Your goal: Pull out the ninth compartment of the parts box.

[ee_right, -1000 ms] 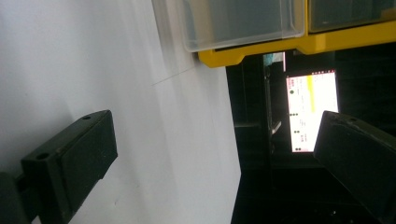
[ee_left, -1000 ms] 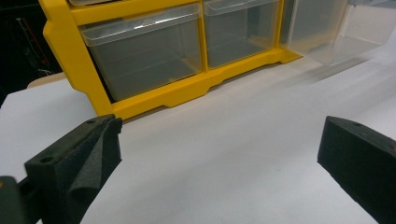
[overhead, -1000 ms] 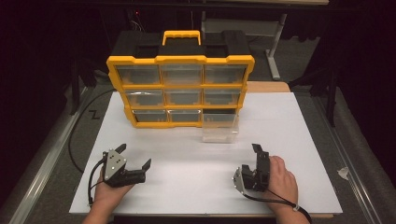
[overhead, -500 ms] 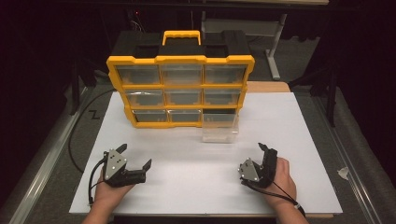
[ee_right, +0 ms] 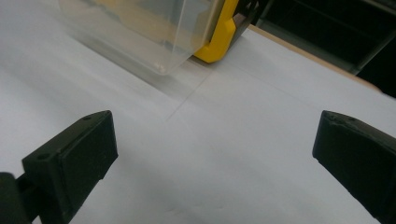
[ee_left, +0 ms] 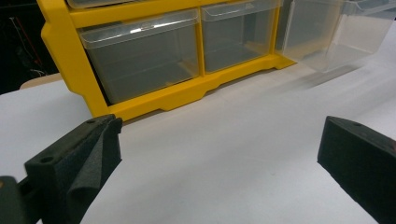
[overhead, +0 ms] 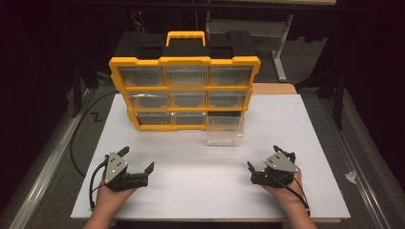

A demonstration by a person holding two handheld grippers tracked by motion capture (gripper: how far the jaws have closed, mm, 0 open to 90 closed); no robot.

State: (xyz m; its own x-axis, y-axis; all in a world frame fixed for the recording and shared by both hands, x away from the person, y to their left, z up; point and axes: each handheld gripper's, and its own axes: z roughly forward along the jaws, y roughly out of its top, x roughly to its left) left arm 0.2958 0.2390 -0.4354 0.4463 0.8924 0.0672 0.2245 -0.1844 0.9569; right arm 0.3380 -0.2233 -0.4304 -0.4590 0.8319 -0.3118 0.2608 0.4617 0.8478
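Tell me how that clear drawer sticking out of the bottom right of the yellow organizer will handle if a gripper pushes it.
The clear drawer looks empty and thin-walled, so probably light and easy to slide. Its glossy plastic may slip between the jaws. It juts from the yellow organizer onto the white board, so an off-centre push could skew it rather than seat it.

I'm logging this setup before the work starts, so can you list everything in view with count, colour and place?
organizer case: one, yellow frame with black top and yellow handle, standing upright at the far middle of the board.
closed drawers: eight, clear plastic, in the case's three rows.
pulled-out drawer: one, clear, bottom right slot, sticking out onto the board.
white board: one, white, covering the tabletop.
table: one, wooden edge showing behind the board at far right.
scrap: one, white, right of the board.
left tongs: one, black, near left of the board, jaws open, holding nothing.
right tongs: one, black, near right, jaws open, holding nothing.
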